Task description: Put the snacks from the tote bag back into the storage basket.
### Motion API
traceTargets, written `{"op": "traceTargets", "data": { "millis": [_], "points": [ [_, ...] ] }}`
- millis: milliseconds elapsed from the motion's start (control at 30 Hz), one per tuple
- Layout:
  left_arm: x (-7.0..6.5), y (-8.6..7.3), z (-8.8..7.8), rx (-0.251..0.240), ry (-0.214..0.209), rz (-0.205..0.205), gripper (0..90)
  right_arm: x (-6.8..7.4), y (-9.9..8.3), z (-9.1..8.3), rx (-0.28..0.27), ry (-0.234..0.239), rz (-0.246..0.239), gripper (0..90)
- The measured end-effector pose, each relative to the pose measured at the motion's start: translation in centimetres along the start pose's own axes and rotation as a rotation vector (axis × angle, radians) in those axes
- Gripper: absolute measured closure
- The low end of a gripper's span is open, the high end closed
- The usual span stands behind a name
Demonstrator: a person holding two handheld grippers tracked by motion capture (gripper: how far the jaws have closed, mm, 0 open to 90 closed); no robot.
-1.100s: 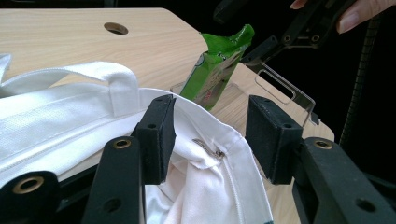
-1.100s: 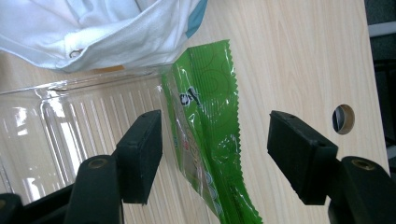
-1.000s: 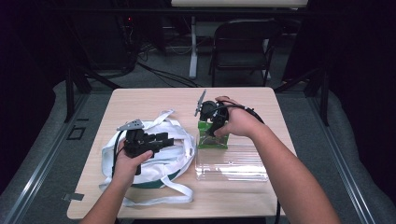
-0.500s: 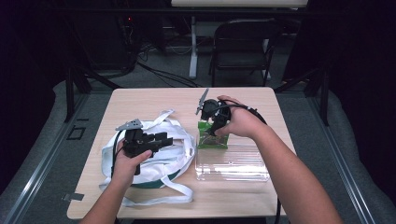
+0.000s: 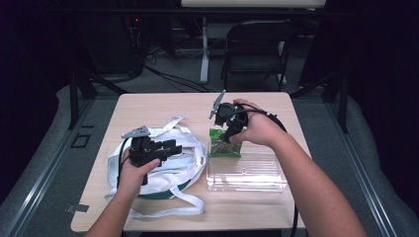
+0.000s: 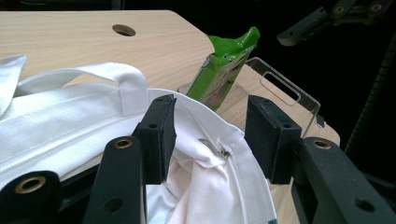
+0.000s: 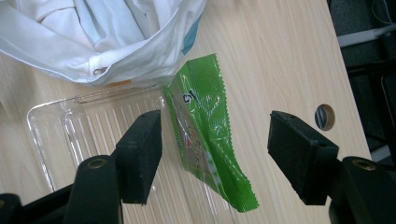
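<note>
The green snack packet (image 5: pixel 225 143) stands tilted at the far left corner of the clear plastic tray (image 5: pixel 247 173), which lies near the front right of the bench (image 5: pixel 163 106). The right gripper (image 7: pixel 215 156) hovers above it with jaws released and wide apart; the packet sits between the pads, untouched. The left gripper (image 6: pixel 210 137) has its jaws half apart over the rim of the white cloth bag (image 5: pixel 163 168) at the front left of the bench; whether the pads actually pinch the fabric cannot be told. Likely faults: the thin, slick packet may slip or crumple if the pads close on its loose crimped edge, and it may topple flat into the tray when nudged. The soft bag mouth may sag shut if its rim is not kept lifted, blocking entry. The bag's loose straps (image 5: pixel 170 210) trail toward the front edge, and its rim lies just beside the tray, leaving little clearance. A folding chair (image 5: pixel 257 49) stands beyond the far edge.
</note>
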State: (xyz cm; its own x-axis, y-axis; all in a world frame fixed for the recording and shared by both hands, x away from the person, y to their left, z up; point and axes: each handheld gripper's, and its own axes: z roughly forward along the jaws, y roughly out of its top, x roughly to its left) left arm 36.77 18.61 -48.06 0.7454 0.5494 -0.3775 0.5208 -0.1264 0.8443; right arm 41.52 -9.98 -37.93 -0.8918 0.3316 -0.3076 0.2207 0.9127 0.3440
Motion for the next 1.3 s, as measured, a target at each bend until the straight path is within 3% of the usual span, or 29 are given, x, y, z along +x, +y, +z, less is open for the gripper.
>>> {"op": "traceTargets", "data": {
  "millis": [233,567,833,1133,1300],
  "points": [
    [0.0,0.0,0.0,0.001,0.005,0.001,52.7,0.7,-0.6,-1.0,-0.032,-0.001,0.001,35.2],
    [0.1,0.1,-0.3,-0.021,0.028,-0.002,51.1,1.2,-1.4,-1.4,-0.023,-0.005,0.006,35.3],
    [0.3,0.0,-0.3,-0.015,0.035,-0.003,51.2,1.8,-2.1,-2.3,-0.054,-0.025,0.025,35.2],
    [0.3,0.0,-0.2,-0.009,0.041,0.001,51.2,3.0,-3.1,-3.1,-0.096,-0.019,0.091,35.6],
    [0.3,0.0,-0.3,-0.010,0.045,0.001,51.2,3.5,-4.1,-3.0,-0.100,-0.007,0.153,36.5]
  ]
}}
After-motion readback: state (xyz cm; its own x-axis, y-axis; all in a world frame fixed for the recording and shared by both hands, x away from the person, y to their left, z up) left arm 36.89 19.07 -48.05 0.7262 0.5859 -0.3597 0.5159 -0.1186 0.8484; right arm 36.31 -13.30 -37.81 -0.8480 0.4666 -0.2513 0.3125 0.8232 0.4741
